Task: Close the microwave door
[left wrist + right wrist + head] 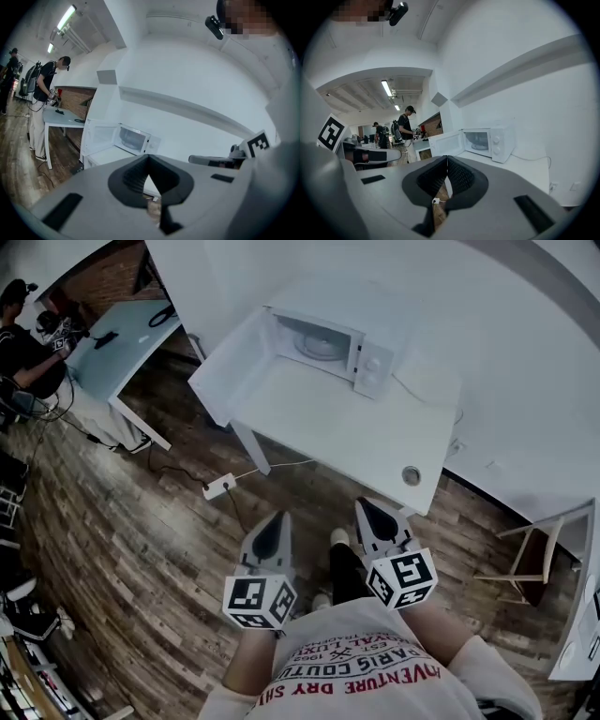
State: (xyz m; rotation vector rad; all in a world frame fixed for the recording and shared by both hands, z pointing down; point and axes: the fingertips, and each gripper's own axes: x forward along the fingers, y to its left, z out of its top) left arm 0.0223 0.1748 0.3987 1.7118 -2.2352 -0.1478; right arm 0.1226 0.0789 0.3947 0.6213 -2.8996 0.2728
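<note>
Microwave (375,367), door (232,362) open, turntable (319,345) inside.

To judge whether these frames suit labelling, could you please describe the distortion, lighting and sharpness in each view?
Head view: fisheye curves the wooden floor; the white box microwave oven and white rectangular table look washed out. Left gripper view: dark circular vignette, bright ceiling strip light, soft close-up grey left gripper. Right gripper view: same vignette; grey right gripper soft, microwave sharp.
</note>
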